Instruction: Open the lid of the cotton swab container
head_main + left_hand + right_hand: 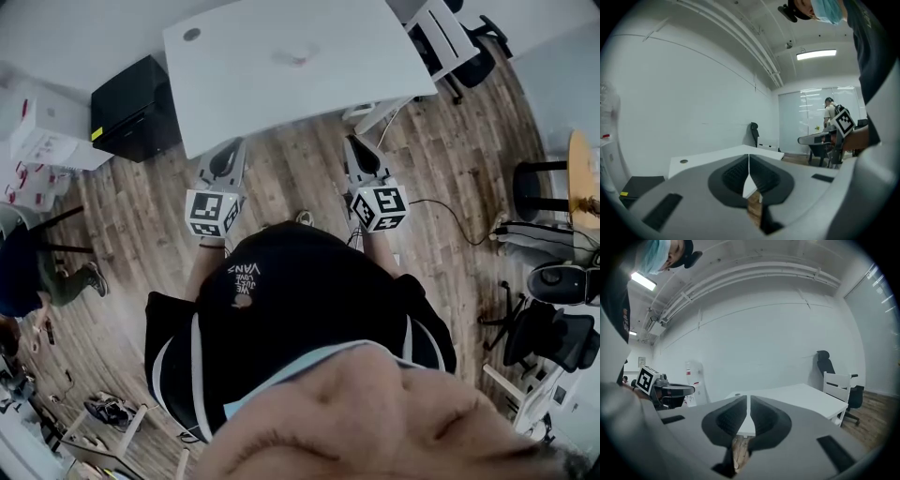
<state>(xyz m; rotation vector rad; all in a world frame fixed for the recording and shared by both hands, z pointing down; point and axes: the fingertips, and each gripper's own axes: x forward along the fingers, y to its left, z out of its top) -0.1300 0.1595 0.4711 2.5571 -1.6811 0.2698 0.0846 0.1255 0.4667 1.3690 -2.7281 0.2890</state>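
A white rectangular table (291,66) with a small round grommet hole (191,34) near one corner stands on a brown wood-plank floor (450,178). Just left of the table sits a black box-shaped cabinet (136,111), and farther left of that are white cardboard boxes (42,131). At the table's right end stands a white slatted chair (448,36) with a black office chair (483,56) just beside it. Well to the right of the table are a round wooden tabletop (581,173) and a thin black cable (459,217) lying on the floor.
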